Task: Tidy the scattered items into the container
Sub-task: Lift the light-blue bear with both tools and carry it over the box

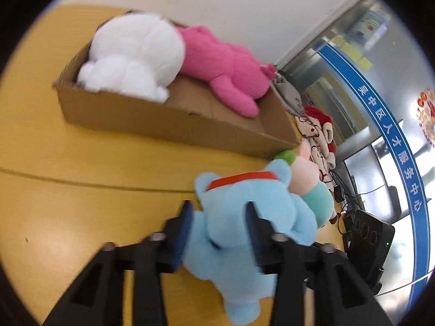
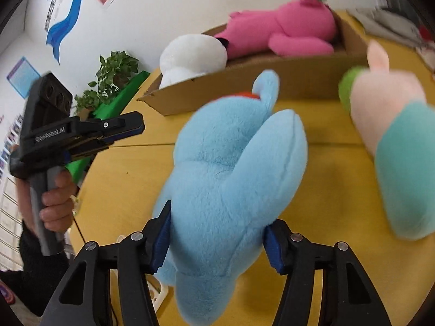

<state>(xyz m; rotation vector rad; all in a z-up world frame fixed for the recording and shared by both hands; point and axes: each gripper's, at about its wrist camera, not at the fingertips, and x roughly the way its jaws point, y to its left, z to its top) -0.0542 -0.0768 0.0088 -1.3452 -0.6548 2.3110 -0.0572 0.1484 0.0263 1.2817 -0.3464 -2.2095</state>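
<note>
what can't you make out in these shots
- Most of the cardboard box floor: both views, under white plush and pink plush.
- Face of the blue plush: both views, turned away.
- Printed fabric pile: left wrist view, blurred, partly behind the box.

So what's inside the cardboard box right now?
A white plush toy at one end and a pink plush toy beside it, both rising above the cardboard box rim. The floor beneath them is covered.

Yellow table (image 2: 312,179) filling mid-frame, cardboard box (image 2: 272,87) resting at upper centre, pink-and-teal plush (image 2: 391,146) lying at right
</note>
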